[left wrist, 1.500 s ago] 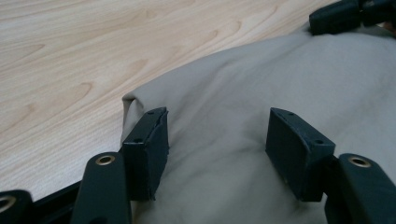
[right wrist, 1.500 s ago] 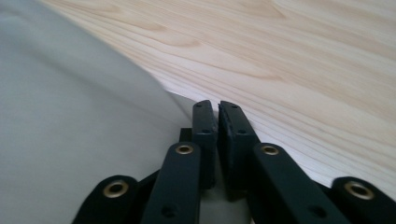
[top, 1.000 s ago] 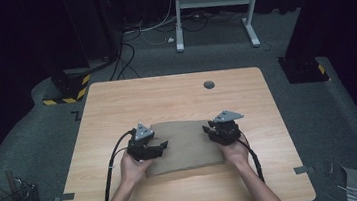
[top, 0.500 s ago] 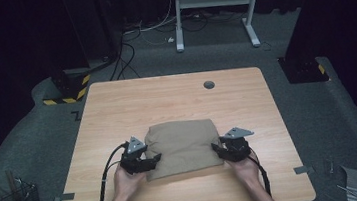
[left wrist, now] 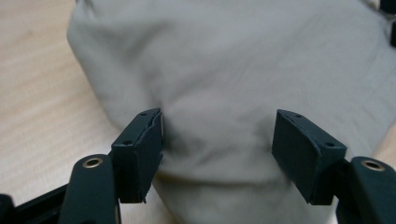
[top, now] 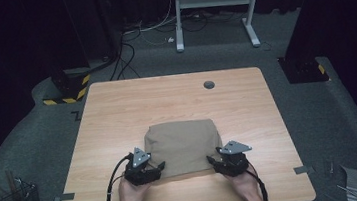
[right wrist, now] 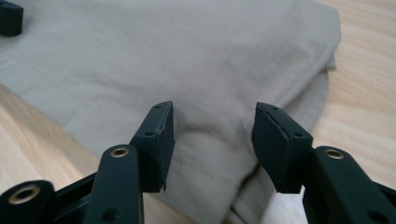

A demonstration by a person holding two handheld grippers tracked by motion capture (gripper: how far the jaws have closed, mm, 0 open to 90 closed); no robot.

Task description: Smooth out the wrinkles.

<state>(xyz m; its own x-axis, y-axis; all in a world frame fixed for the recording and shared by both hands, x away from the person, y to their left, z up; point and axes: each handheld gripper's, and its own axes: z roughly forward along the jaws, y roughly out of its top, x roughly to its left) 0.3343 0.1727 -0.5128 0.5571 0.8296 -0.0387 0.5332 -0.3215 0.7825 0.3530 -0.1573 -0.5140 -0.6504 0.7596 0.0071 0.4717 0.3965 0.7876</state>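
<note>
The folded tan cloth (top: 183, 146) lies near the counter's (top: 117, 112) near edge. The left gripper (top: 146, 172) stands wide open over its near left corner; the right gripper (top: 225, 164), jaws just opening, holds nothing. Draw both straight back, keeping the fold undisturbed.

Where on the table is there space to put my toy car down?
The bare wood between the folded cloth and the dark round hole at the far edge is free, as are the strips left and right of the cloth. The near edge is crowded by the left gripper and right gripper.
</note>
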